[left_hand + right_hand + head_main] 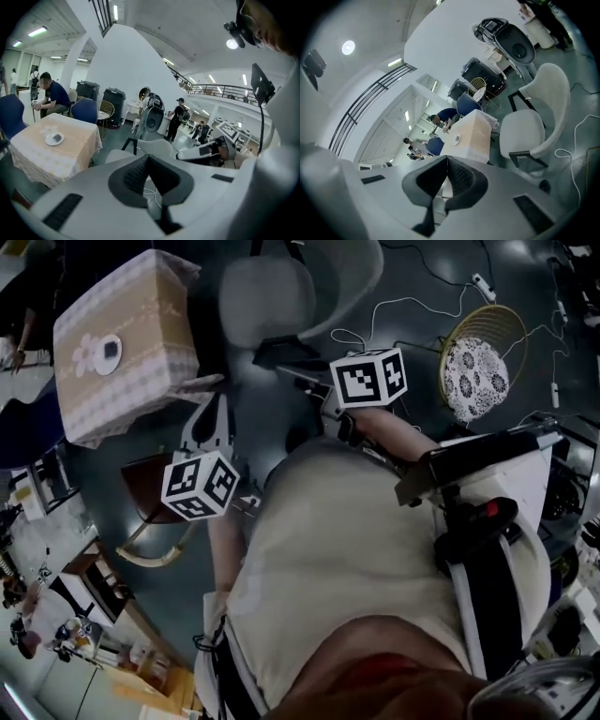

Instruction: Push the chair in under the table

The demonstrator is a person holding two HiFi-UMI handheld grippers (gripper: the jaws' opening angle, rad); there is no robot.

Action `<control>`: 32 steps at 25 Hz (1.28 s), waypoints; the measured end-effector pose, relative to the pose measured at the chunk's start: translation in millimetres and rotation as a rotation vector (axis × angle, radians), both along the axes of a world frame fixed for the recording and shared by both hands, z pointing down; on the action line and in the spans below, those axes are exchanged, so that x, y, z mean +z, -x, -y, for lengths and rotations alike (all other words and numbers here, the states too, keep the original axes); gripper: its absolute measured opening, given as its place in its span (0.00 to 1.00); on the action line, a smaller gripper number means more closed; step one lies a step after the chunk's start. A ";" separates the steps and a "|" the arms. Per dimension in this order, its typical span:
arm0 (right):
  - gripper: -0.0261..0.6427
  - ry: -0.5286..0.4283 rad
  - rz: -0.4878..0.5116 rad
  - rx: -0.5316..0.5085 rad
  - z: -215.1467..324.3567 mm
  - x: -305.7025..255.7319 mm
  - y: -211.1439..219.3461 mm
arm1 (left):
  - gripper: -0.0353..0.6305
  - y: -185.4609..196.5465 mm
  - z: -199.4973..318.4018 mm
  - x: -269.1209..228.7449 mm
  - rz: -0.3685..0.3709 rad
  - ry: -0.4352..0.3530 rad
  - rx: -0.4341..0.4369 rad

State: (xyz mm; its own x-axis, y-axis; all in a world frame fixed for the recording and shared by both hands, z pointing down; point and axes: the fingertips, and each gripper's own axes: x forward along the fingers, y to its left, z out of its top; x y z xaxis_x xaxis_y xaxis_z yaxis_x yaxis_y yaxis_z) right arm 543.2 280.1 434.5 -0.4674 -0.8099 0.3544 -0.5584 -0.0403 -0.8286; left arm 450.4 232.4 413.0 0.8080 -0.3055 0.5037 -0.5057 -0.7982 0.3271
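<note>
Chair (272, 294), pale with a curved shell back, stood at 12 o'clock in the head view, clear of the table (122, 345). Its seat faced the cloth-covered table, which sat at its 9 o'clock, and floor showed between them. The chair had not yet been touched. The left gripper (147, 161) had its jaws pressed together on nothing, and it was aimed between table and chair. The right gripper (446, 164) was likewise closed and empty, with the chair at its 2 o'clock. A good push would probably set both closed tips on the far side of the backrest. It would press evenly toward 9 o'clock so the legs did not swivel. A wire-backed chair (483, 362) stood at 2 o'clock, among loose cables (412, 301) to avoid.
</note>
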 end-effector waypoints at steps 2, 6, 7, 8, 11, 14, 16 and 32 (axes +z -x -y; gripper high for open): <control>0.06 0.012 0.001 0.013 3.6 1.1 -22.1 | 0.06 -20.0 1.0 -5.4 0.017 -0.018 0.013; 0.06 0.015 0.022 0.024 3.1 2.7 -60.0 | 0.06 -50.9 -5.5 -6.0 0.074 -0.011 0.045; 0.06 0.017 0.028 0.024 1.8 4.1 -68.4 | 0.06 -58.1 -8.6 -5.2 0.076 0.007 0.052; 0.06 0.022 0.033 0.022 1.0 6.3 -75.7 | 0.06 -64.3 -10.1 -6.7 0.062 0.026 0.047; 0.06 0.035 0.033 0.008 4.7 14.2 -95.4 | 0.06 -79.3 -2.9 -15.2 -0.002 0.065 0.006; 0.06 0.035 0.022 0.002 11.2 19.7 -120.3 | 0.06 -99.1 9.4 -12.5 0.020 0.057 0.005; 0.06 0.036 0.046 -0.030 11.1 22.3 -130.5 | 0.06 -113.7 12.5 -13.9 0.038 0.042 0.031; 0.47 0.367 -0.317 0.201 9.8 139.8 -353.1 | 0.06 -164.1 53.5 1.7 0.110 0.040 -0.022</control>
State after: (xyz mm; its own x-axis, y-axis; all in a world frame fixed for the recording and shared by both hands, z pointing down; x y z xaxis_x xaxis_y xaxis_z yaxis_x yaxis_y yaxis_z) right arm 896.4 270.2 574.3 -0.1399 -0.6685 0.7304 -0.7306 -0.4282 -0.5318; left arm 614.5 178.9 414.7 0.7404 -0.3003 0.6013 -0.5577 -0.7739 0.3002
